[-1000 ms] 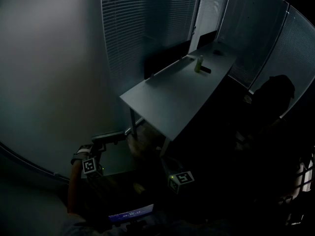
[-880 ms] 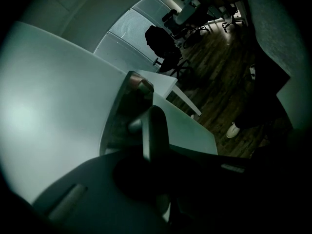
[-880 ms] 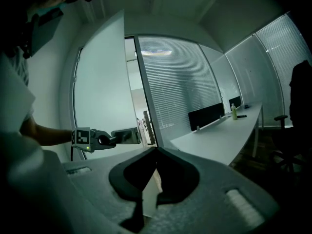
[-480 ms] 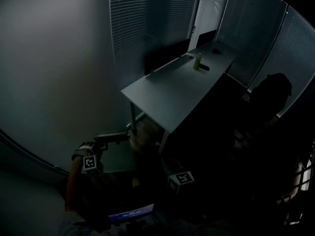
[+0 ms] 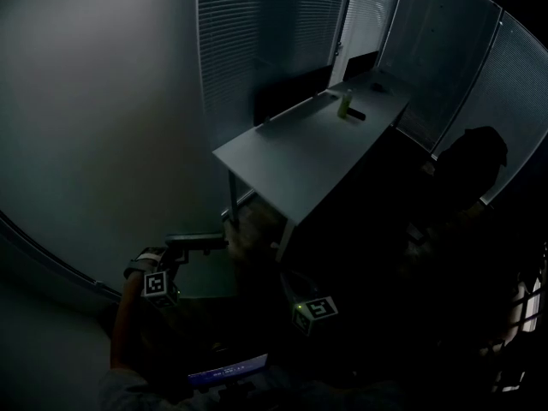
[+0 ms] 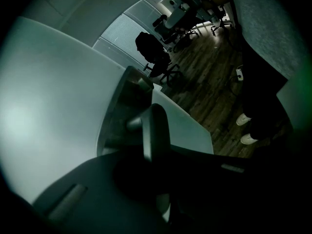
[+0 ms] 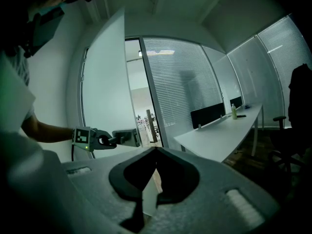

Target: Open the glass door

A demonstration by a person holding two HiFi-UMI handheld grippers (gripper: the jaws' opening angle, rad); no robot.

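The frosted glass door (image 5: 103, 127) fills the left of the head view and stands partly swung in the right gripper view (image 7: 105, 82). My left gripper (image 5: 177, 255) is shut on the door handle (image 5: 201, 241), a dark lever on a plate. In the left gripper view the handle (image 6: 153, 130) sits between the jaws of the left gripper (image 6: 151, 152). The right gripper view shows the same grip from the side, left gripper (image 7: 105, 140) on the handle (image 7: 127, 137). My right gripper (image 5: 291, 288) hangs low at centre, shut and holding nothing (image 7: 156, 150).
A long white desk (image 5: 308, 157) runs away from the door, with a green bottle (image 5: 345, 104) and a dark object at its far end. Walls with blinds (image 5: 265, 50) lie behind it. A dark office chair (image 5: 475, 165) stands at the right. Beyond the doorway (image 7: 139, 111) is a lit room.
The door's edge has slid to the right in the head view, with my left gripper still on the handle and moving along with it. The right gripper has barely shifted.
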